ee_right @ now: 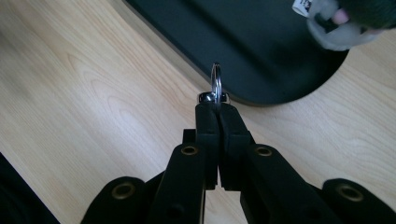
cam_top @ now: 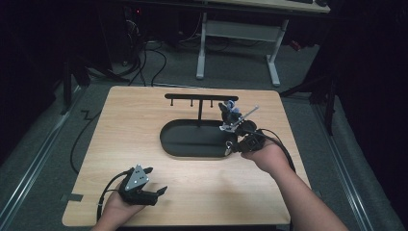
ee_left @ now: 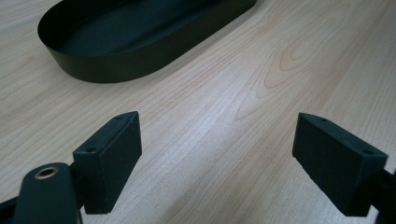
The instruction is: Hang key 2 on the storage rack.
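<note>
My right gripper (cam_top: 231, 143) hovers at the right end of a black oval tray (cam_top: 166, 142), and in the right gripper view it (ee_right: 217, 109) is shut on a thin metal key ring (ee_right: 215, 81) that stands up between the pads. A small grey and dark plush toy (ee_right: 334, 23) lies just beyond, at the tray's (ee_right: 280, 95) edge; I cannot tell whether it is joined to the ring. My left gripper (cam_top: 155, 181) rests near the table's front left. Its jaws (ee_left: 217, 163) are wide apart over bare wood with nothing between them.
A black T-shaped stand (cam_top: 201, 97) with small hooks rises from the tray's far side. The tray (ee_left: 116, 70) lies ahead of the left gripper. The light wooden table (cam_top: 125, 120) ends close behind both hands. A desk frame (cam_top: 238, 43) and cables stand beyond it.
</note>
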The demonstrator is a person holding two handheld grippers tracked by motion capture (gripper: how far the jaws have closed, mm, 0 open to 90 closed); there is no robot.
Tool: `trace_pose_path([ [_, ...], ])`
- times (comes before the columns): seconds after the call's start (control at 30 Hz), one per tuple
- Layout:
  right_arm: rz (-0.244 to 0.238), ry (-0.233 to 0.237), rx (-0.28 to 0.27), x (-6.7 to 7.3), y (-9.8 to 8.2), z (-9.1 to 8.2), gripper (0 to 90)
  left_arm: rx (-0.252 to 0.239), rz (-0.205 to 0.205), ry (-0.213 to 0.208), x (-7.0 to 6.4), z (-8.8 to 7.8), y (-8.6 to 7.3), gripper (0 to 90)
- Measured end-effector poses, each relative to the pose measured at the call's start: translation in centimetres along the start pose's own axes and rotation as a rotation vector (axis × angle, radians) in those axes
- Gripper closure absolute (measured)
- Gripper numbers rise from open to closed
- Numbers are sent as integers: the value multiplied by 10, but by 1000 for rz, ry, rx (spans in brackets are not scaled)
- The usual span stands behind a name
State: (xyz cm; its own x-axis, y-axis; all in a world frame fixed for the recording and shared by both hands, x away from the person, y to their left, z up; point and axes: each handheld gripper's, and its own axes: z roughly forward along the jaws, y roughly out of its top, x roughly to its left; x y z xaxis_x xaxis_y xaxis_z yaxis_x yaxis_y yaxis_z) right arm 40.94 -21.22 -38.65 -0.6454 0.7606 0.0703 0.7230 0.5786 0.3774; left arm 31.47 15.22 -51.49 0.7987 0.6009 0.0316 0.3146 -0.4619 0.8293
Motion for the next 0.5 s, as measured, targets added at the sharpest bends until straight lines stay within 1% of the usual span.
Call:
trace_pose_path([
  [0.03, 3, 1, 5, 0, 4, 0, 893, 7, 6, 0, -1, 0, 0, 164],
  [0.07, -7, -5, 5, -1, 8, 1, 893, 9, 13, 1, -1, 0, -1, 163],
  [0.13, 9, -5, 13, 0, 13, 0, 892, 13, 21, 4, -1, 0, 0, 163],
  [0.2, -14, 1, 0, -2, 20, 1, 892, 0, 8, 8, 0, -1, 0, 164],
  [0.3, -7, 11, -4, -3, 29, 1, 892, 5, 7, 8, 1, -1, -1, 163],
  [0.37, -16, 20, -8, -6, 35, 2, 892, 8, 7, 8, 1, -1, -2, 163],
  [0.5, -5, 15, -3, -8, 47, 0, 892, 11, 15, 5, 1, -1, -2, 163],
])
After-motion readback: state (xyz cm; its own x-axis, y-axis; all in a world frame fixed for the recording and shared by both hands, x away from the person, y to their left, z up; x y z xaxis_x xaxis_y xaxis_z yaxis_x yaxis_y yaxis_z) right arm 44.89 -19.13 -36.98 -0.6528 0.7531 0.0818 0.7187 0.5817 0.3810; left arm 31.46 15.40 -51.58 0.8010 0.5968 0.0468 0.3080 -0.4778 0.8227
